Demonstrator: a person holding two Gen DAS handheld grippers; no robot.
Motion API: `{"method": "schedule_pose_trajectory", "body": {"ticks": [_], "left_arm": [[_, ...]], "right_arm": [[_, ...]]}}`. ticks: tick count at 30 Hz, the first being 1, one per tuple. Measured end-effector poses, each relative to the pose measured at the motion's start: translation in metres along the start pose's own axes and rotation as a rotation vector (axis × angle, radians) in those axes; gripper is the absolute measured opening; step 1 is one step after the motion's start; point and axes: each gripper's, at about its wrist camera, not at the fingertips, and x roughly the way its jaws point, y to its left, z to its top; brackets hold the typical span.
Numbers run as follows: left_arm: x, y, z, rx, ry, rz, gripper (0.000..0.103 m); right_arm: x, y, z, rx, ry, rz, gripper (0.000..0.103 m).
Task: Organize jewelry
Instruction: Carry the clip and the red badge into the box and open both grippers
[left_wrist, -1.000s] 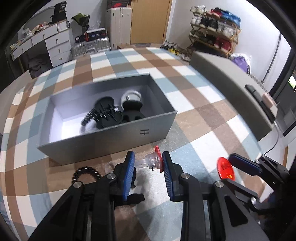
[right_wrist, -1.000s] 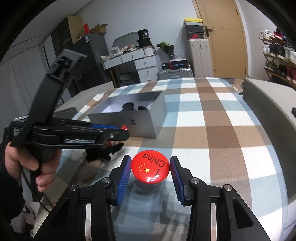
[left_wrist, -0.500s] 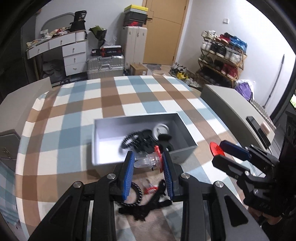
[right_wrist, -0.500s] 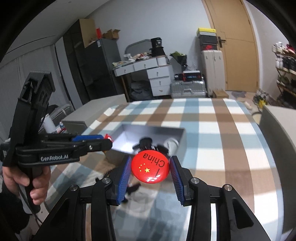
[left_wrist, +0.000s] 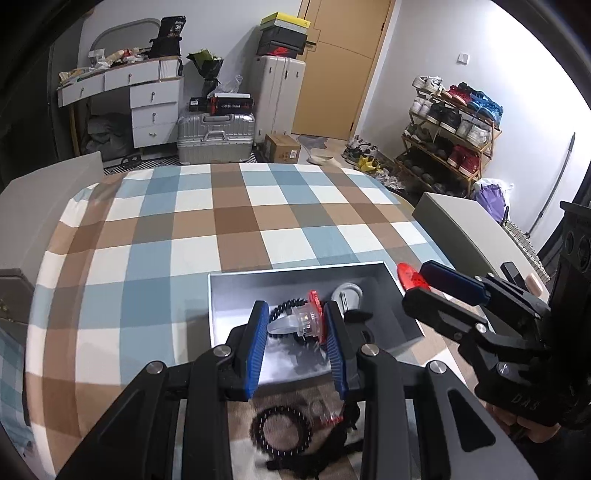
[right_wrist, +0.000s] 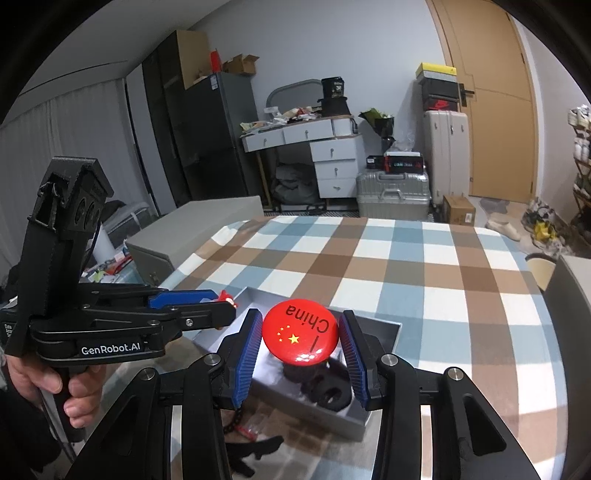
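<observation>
Now both my grippers have lifted above the open grey cardboard box (left_wrist: 402, 325) near the front edge of the checked tablecloth (left_wrist: 229, 221). My left gripper (left_wrist: 297, 341) pinches a clear plastic ring with a red top (left_wrist: 299, 319); my right gripper (right_wrist: 301, 354) clamps the round red China flag badge (right_wrist: 300, 338). Below, a black beaded bracelet (left_wrist: 280, 428) lies before the box.

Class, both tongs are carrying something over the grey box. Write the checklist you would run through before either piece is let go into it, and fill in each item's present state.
1. Left tongs gripping the clear ring with the red top: ok.
2. Right tongs gripping the red China badge: ok.
3. Both pieces over the open grey box: ok.
4. Free floor left in the box: ok, on its left side.
5. Nothing left outside: not ok, a black bead bracelet lies in front of the box.
6. How high the pieces are above the box floor: cannot tell.
</observation>
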Motion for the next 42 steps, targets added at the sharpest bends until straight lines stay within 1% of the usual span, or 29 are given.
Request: {"method": "schedule_pose_trajectory", "body": {"ticks": [3,10,19,26,35,38,39,40,42], "left_arm": [[0.008,0.002,0.004,0.007,0.008,-0.017,0.025],[0.022,0.004,0.007,0.015,0.037,-0.033,0.025],[0.04,0.007,0.008,-0.001,0.076,-0.046,0.025],[0.047,0.006,0.009,0.003,0.087,-0.068,0.025],[0.05,0.006,0.01,0.0,0.091,-0.071,0.025],[0.051,0.005,0.01,0.007,0.091,-0.066,0.027],[0.052,0.005,0.01,0.015,0.094,-0.051,0.034],[0.052,0.005,0.01,0.017,0.096,-0.04,0.048],[0.048,0.007,0.01,0.004,0.078,-0.046,0.063]], "right_arm": [[0.009,-0.006,0.003,0.01,0.012,-0.006,0.042],[0.024,-0.014,0.003,0.022,0.028,-0.017,0.042],[0.041,-0.024,-0.001,0.043,0.068,-0.04,0.042],[0.047,-0.027,-0.003,0.047,0.084,-0.05,0.042],[0.048,-0.031,-0.004,0.061,0.081,-0.059,0.042],[0.048,-0.033,-0.005,0.066,0.083,-0.062,0.043],[0.048,-0.033,-0.006,0.065,0.089,-0.058,0.043],[0.048,-0.033,-0.006,0.064,0.094,-0.055,0.043],[0.045,-0.035,-0.007,0.074,0.086,-0.058,0.049]]}}
